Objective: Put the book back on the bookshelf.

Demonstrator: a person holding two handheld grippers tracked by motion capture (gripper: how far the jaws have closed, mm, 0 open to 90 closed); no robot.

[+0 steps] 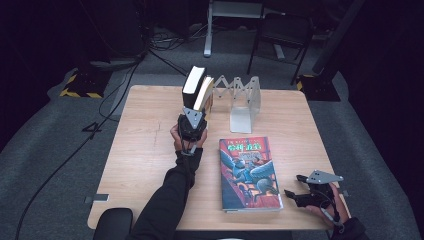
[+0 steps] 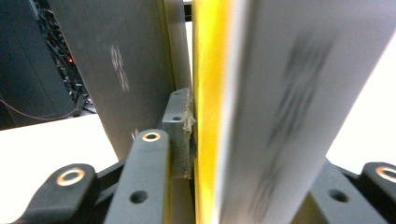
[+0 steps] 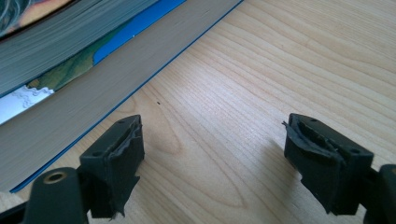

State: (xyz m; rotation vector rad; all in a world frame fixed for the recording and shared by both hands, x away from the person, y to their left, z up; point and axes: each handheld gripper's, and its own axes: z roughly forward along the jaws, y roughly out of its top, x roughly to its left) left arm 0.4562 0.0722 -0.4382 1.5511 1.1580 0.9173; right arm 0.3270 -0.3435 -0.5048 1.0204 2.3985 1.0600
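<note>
Two tongs are at work. Left tongs (image 1: 192, 111) grasp a dark book (image 1: 194, 86) by its lower edge, upright at the desk's (image 1: 145, 150) far side, just left of the metal rack (image 1: 240, 102), with a second book (image 1: 204, 94) leaning against it. Its long axis stands vertical, so I judge the coming move is a short shift right into the rack. Right tongs (image 3: 212, 158) rest released near the desk's right edge, just beside the flat colourful book (image 1: 248, 172), which lies lengthwise toward the person, clear of the path

The flat book's (image 1: 249, 172) cover bears orange characters, seemingly Chinese, too small to read.
</note>
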